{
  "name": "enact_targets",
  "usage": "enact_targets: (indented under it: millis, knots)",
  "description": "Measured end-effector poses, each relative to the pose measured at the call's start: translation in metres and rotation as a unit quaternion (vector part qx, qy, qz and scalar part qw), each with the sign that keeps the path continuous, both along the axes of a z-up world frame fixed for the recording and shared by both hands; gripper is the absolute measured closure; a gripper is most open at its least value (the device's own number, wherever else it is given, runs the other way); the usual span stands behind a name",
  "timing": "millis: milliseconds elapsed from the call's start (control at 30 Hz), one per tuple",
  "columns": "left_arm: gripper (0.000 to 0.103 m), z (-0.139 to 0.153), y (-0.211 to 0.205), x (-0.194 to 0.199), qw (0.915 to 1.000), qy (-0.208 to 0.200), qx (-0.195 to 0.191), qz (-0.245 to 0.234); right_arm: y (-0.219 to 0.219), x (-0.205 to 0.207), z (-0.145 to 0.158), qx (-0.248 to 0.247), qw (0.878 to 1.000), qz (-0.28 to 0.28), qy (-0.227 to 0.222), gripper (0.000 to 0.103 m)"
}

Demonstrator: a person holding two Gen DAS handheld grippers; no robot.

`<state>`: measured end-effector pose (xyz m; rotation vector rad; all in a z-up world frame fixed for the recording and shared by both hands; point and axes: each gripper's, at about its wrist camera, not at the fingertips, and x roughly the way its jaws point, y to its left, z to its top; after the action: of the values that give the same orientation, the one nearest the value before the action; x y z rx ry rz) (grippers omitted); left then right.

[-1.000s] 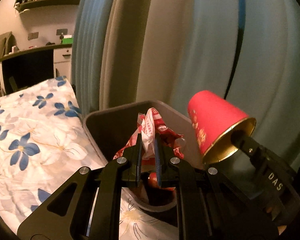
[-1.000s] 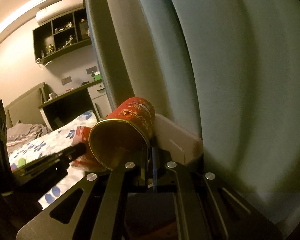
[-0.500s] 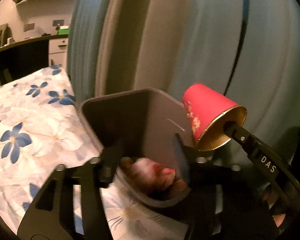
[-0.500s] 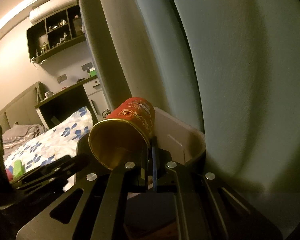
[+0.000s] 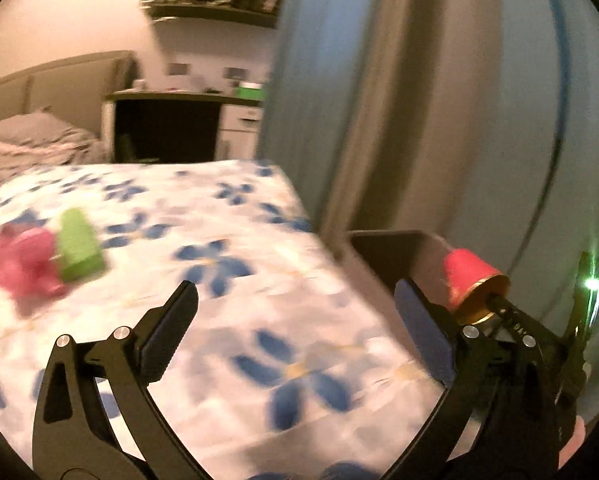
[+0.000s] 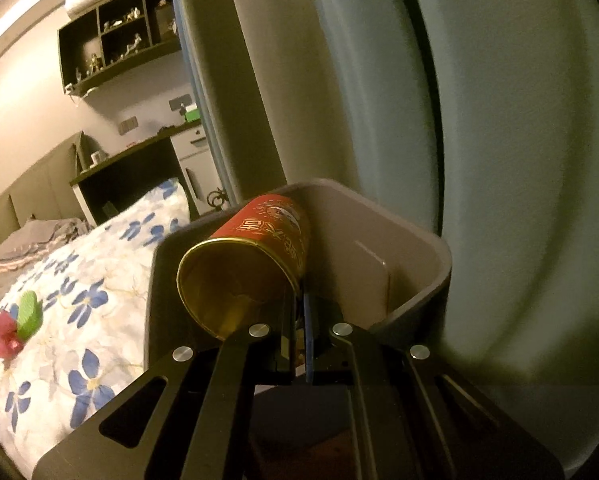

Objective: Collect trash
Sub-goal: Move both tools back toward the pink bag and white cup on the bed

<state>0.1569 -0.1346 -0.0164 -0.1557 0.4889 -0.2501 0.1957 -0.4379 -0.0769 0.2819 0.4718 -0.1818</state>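
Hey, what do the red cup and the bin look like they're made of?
The red cup looks like coated paper: thin rolled rim, shiny gold lining, printed gold characters on red. It is pinched in the right gripper. The bin looks like matte grey moulded plastic, with smooth walls and rounded corners, though that stays a guess.

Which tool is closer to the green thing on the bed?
Left. The left tool hangs open over the flowery bed, aimed near the green thing. The right tool is off at the bin, gripping the red cup.
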Motion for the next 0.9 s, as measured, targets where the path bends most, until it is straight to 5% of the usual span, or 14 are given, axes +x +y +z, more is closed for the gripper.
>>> enact_targets:
  millis: [333, 467, 633, 900]
  knots:
    - [0.006, -0.009, 0.084, -0.021, 0.9950, 0.021, -0.001, 0.097, -0.003, 0.006, -0.012, -0.014, 1.000, -0.005, 0.025, 0.095]
    - [0.006, -0.010, 0.094, -0.024, 0.9939, 0.020, -0.001, 0.108, -0.001, 0.004, -0.009, -0.019, 1.000, -0.010, 0.020, 0.064]
    - [0.006, -0.010, 0.103, -0.030, 0.9933, 0.016, 0.000, 0.115, 0.001, -0.011, 0.002, -0.016, 1.000, -0.015, 0.006, 0.054]
    - [0.006, -0.010, 0.124, -0.041, 0.9900, 0.015, 0.005, 0.140, 0.039, -0.051, 0.038, -0.023, 0.998, 0.013, -0.058, 0.022]
